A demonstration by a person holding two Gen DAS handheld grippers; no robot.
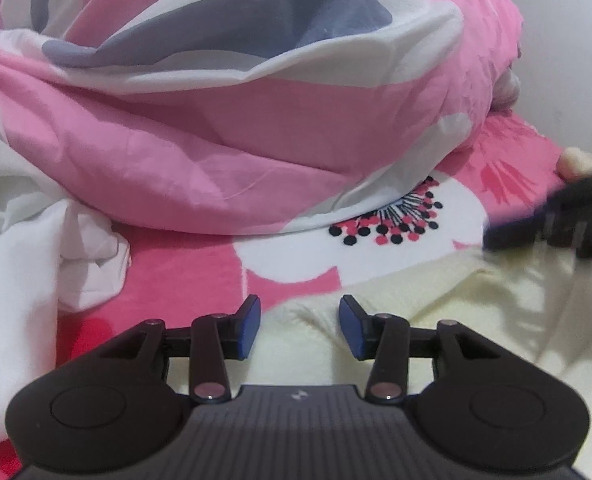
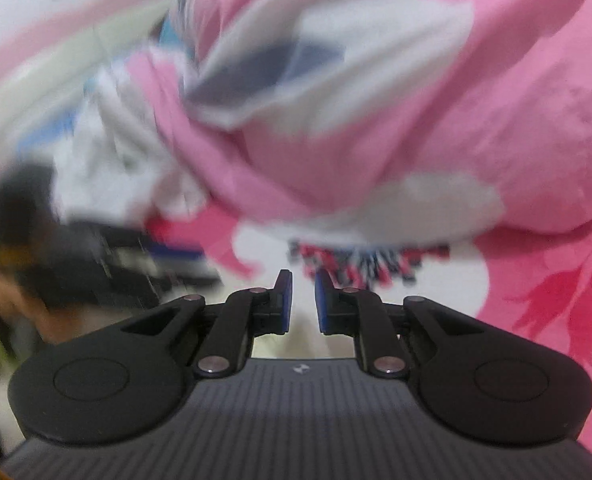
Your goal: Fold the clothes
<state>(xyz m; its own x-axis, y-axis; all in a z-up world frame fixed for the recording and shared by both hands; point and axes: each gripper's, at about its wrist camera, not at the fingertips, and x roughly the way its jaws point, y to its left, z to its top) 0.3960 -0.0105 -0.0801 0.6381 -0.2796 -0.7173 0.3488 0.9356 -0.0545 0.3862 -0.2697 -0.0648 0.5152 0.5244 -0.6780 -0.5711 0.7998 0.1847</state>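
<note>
A bedroom in a home is shown, with the work surface being a bed covered by a pink bedsheet (image 1: 200,276) printed with large white flowers and dotted black-and-red centres. A bulky pink, white and grey-blue quilt (image 1: 236,120) is heaped across the bed, with loose white laundry (image 1: 36,248) bunched beside it and a pale cream garment (image 1: 435,320) spread on the sheet. A plain pale wall (image 1: 567,60) is seen behind the bedding, and the right wrist view is blurred but the same floral sheet and quilt can be made out.
</note>
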